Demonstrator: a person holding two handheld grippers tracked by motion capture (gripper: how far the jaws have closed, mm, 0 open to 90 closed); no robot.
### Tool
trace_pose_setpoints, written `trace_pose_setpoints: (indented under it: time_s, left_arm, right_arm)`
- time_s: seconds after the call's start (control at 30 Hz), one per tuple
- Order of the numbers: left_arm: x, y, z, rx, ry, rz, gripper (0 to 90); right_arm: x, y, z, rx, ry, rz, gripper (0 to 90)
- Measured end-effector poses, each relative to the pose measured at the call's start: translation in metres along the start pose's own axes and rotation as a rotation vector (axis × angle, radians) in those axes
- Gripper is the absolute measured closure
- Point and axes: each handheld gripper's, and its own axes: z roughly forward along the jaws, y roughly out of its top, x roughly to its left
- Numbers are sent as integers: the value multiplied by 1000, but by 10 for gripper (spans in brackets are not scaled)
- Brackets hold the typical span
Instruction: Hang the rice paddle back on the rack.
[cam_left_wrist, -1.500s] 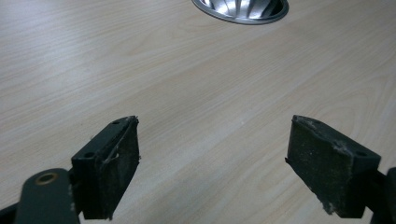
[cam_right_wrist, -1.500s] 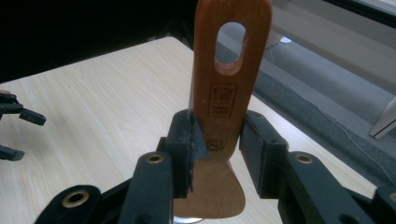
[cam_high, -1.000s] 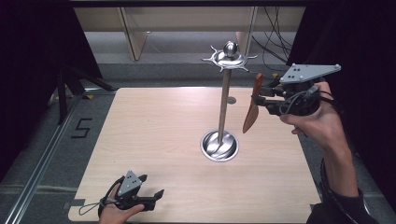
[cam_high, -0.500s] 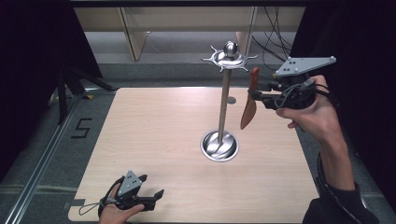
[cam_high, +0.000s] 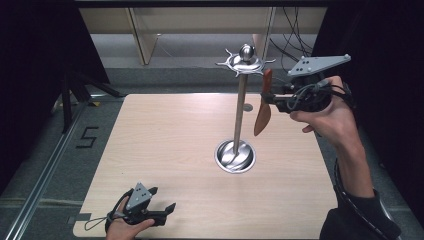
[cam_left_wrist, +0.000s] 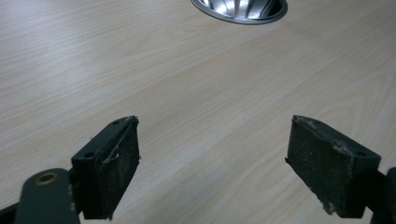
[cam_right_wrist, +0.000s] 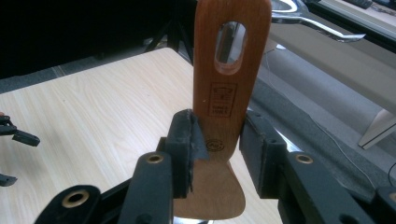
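Nearest, left gripper (cam_high: 161, 210) resting at table (cam_high: 165, 135) front edge, fingers (cam_left_wrist: 109, 172) spread wide, gripping nothing. Farther, stand (cam_high: 241, 110) rising from round base mid-table. Beyond, right gripper (cam_high: 270, 97) clamping wooden spatula (cam_high: 263, 107) by handle, blade hanging down, just beside stand's hooked top.

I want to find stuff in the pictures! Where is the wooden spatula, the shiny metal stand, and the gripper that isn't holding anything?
wooden spatula (cam_right_wrist: 231, 79): right gripper view, on its handle below the hanging slot.
metal stand (cam_high: 240, 112): high view, on the upright pole.
left gripper (cam_left_wrist: 212, 163): left gripper view, midway between its open jaws.
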Motion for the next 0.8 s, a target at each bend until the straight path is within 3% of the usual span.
trace_pose_setpoints:
  time_s: [0.07, 0.1, 0.2, 0.3, 0.4, 0.43, 0.5, 0.77, 0.8]
  left_arm:
    - [1, 0, -1, 11, 5, 14, 161]
    - [-1, 0, 1, -12, -5, -9, 162]
    - [0, 0, 0, 1, 1, 3, 161]
    - [-1, 0, 0, -8, -2, -22, 162]
    - [0, 0, -1, 11, 5, 2, 162]
    - [-2, 0, 1, -12, -4, -24, 161]
    - [-1, 0, 0, -3, -1, -4, 162]
    - [-1, 0, 0, -2, -1, -15, 161]
    - [-1, 0, 0, -3, -2, -14, 161]
  right_arm:
    - [-1, 0, 1, -4, 1, -1, 662]
    - [-2, 1, 1, -1, 1, -1, 662]
    - [-1, 1, 4, -15, 8, 5, 662]
    - [-1, 3, 5, -5, 6, -10, 662]
    - [1, 4, 7, -8, 3, 7, 662]
    - [0, 4, 7, -1, 7, 3, 662]
    - [0, 5, 8, 8, 10, 1, 662]
    - [-2, 3, 11, 2, 17, 0, 662]
    - [-1, 3, 11, 7, 24, 21, 661]
